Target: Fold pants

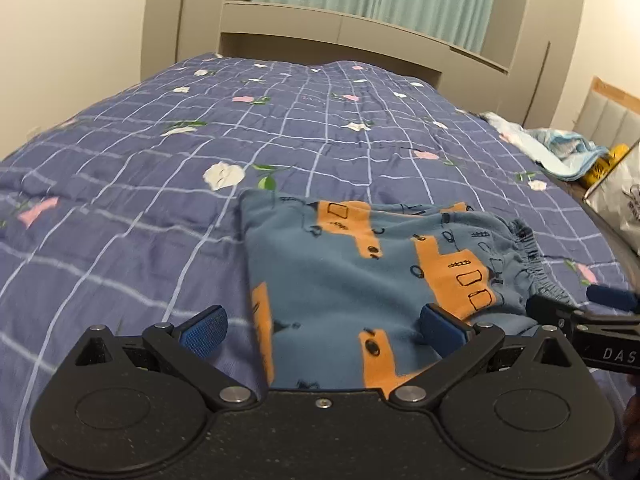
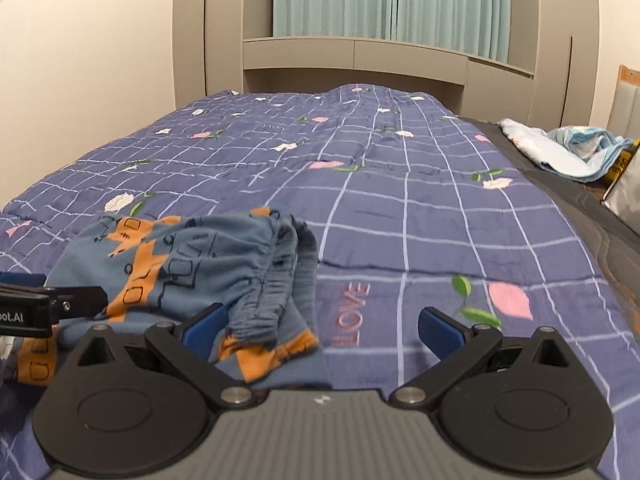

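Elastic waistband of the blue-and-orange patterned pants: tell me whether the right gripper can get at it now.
Probably yes: the right gripper is open, and the waistband lies bunched just ahead, uncovered.

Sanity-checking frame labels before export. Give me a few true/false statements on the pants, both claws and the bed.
1. The pants lie on a blue checked bedspread with flowers. True.
2. The left claw is shut on the pants. False: its jaws stand wide open, with the cloth lying between and below them.
3. The right claw is open. True.
4. The pants are plain grey. False: they are blue with orange patches and dark outline drawings.
5. The word LOVE is stitched on the bedspread beside the pants. True.
6. The pants are spread out at full length. False: they lie folded into a compact bundle, elastic waistband showing.
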`<state>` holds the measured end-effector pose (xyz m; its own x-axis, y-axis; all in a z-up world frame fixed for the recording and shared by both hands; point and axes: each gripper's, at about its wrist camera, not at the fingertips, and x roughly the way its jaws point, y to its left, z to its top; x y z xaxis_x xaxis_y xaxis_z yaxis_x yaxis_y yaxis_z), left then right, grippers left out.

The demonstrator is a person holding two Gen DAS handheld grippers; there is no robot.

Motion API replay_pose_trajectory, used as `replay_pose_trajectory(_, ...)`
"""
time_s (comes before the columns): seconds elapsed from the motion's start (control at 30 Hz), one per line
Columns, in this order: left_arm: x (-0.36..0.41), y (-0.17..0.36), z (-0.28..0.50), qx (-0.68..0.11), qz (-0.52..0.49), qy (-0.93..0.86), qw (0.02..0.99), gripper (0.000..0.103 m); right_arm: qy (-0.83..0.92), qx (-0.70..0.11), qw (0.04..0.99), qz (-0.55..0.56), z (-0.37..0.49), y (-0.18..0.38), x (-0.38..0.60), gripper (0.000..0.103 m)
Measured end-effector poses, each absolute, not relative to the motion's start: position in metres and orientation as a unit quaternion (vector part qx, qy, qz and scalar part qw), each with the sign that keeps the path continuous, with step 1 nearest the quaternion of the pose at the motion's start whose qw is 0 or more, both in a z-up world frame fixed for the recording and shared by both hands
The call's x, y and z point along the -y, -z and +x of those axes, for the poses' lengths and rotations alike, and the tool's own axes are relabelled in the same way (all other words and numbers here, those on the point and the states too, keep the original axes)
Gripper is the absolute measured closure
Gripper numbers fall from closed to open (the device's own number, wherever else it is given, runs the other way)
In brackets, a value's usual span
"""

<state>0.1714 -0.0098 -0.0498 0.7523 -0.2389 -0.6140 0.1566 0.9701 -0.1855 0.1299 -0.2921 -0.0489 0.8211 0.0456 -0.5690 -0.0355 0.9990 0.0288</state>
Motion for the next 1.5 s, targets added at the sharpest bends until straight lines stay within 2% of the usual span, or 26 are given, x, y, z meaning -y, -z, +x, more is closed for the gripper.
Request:
replay_pose_trajectory(0.43, 0.002, 0.057, 0.138, -0.346, -0.077, 0.124, 0.927, 0.001, -0.012, -0.298, 0.954, 0.027, 0.116, 0.053, 0.294, 0.000)
replay_pose_trajectory(0.9, -0.003, 0.053, 0.141, -0.351, -0.082, 0.127, 0.924, 0.001, -0.014, -0.298, 0.954, 0.032, 0.114, 0.054, 0.294, 0.000)
replay_pose_trajectory(1.1, -0.019, 0.039, 0.157, -0.322, -0.085, 0.107, 0.937, 0.001, -0.048, -0.265, 0.961, 0.061, 0.118, 0.036, 0.305, 0.000)
replay_pose_trajectory(1.5, -0.025, 0.061, 0.209, -0.361, -0.203, 0.140, 0.900, 0.001, -0.187, -0.348, 0.910, 0.127, 0.202, 0.048, 0.325, 0.000)
